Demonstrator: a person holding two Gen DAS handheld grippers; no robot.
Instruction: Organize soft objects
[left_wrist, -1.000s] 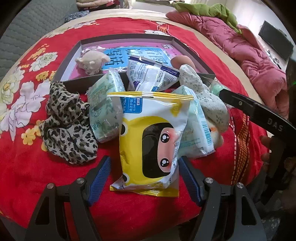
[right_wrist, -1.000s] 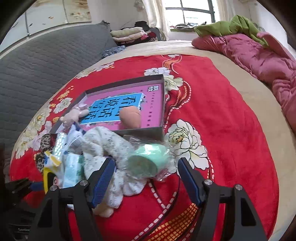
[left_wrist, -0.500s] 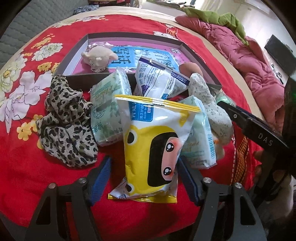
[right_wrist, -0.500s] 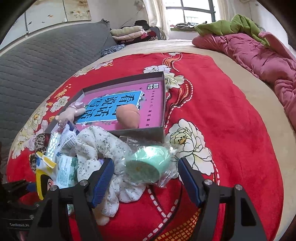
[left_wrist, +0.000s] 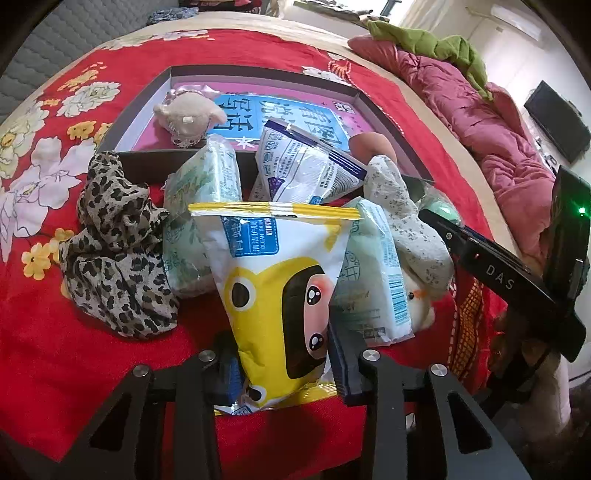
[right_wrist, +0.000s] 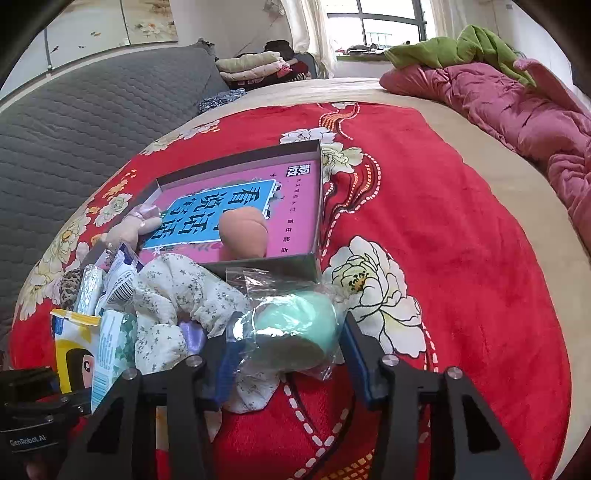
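My left gripper (left_wrist: 282, 363) is shut on the yellow wipes pack (left_wrist: 280, 291), which lies on the red blanket. My right gripper (right_wrist: 291, 356) is shut on a mint-green sponge in a clear bag (right_wrist: 295, 332). A shallow box (left_wrist: 144, 107) with a pink and blue base lies behind the pile; it holds a beige plush toy (left_wrist: 188, 118) and an orange sponge (right_wrist: 243, 236). Green tissue packs (left_wrist: 195, 225), a white-blue pack (left_wrist: 299, 170), a floral plush (left_wrist: 410, 225) and a leopard cloth (left_wrist: 118, 251) crowd the box's near edge.
A red floral blanket (right_wrist: 443, 258) covers the bed. A pink quilt (right_wrist: 517, 103) with a green cloth lies at the far right. A grey padded headboard (right_wrist: 92, 110) is on the left, folded clothes behind it.
Both grippers have closed: the left jaws on the yellow wipes pack, the right jaws on the bagged green sponge. Both have also moved slightly forward.
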